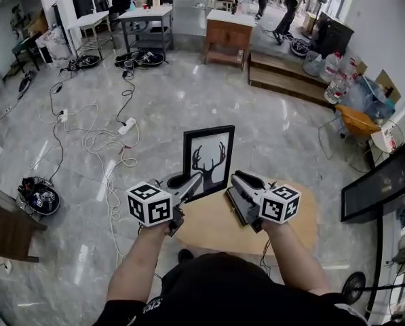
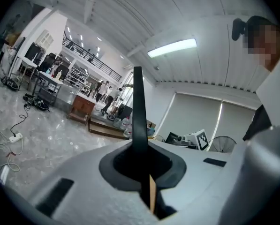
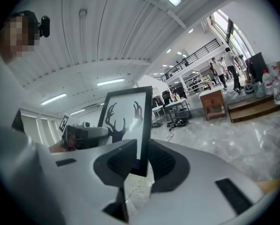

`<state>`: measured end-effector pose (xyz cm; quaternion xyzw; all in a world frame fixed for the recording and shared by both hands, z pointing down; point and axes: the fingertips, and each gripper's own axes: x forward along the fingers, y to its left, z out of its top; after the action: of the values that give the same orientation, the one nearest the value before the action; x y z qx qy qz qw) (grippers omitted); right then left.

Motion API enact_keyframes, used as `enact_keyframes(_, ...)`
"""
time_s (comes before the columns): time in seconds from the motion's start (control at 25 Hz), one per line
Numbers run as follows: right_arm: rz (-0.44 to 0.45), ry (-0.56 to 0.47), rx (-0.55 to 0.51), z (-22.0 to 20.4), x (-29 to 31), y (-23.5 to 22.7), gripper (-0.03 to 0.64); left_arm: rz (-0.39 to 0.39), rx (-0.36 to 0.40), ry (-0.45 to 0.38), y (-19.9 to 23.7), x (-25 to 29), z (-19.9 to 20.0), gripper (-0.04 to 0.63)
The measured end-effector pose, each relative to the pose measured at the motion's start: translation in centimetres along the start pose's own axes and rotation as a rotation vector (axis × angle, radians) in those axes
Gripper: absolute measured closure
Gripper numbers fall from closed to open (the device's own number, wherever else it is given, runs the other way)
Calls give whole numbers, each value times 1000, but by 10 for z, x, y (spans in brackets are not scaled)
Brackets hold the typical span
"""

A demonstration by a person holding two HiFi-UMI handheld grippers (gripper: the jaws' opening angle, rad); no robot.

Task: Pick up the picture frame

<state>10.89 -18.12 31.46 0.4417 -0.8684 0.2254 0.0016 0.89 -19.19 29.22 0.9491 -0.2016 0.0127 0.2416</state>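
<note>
A black picture frame [image 1: 209, 158] with a deer-antler print stands upright above a small wooden table [image 1: 202, 224], held between my two grippers. My left gripper [image 1: 192, 182] is shut on its left edge. In the left gripper view that edge [image 2: 139, 111] runs as a thin black strip between the closed jaws of the left gripper [image 2: 142, 168]. My right gripper [image 1: 235, 180] grips the frame's lower right edge. The right gripper view shows the frame's front [image 3: 125, 121] with its corner pressed between the pads of the right gripper [image 3: 140, 161], and the left gripper [image 3: 86, 135] beyond it.
White cables and a power strip [image 1: 107, 141] trail over the glossy grey floor at left. A wooden cabinet [image 1: 228, 36] and a low wooden step [image 1: 283, 80] stand behind. An orange chair [image 1: 357, 122] and a dark screen [image 1: 382, 182] are at right, brown furniture [image 1: 9, 229] at left.
</note>
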Motion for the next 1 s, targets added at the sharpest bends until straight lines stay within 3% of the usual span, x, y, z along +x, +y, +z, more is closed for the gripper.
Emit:
enact_keyframes(0.32,-40,-29,-68,6,-89,-33,554,90,47,-70,-32,14,6,575)
enact_keyframes(0.48,-46,-37,-115,15,-138,-49,571,175,93,-94,-54,14,13,576)
enact_keyframes(0.68,-35,-43,-162,15,-229,-112,592,303,136,-145,-105,51,-9,577)
enact_keyframes(1.0,-24,-103,-208,33,-251,-104,611,431,180,-177,-111,3,-8,577)
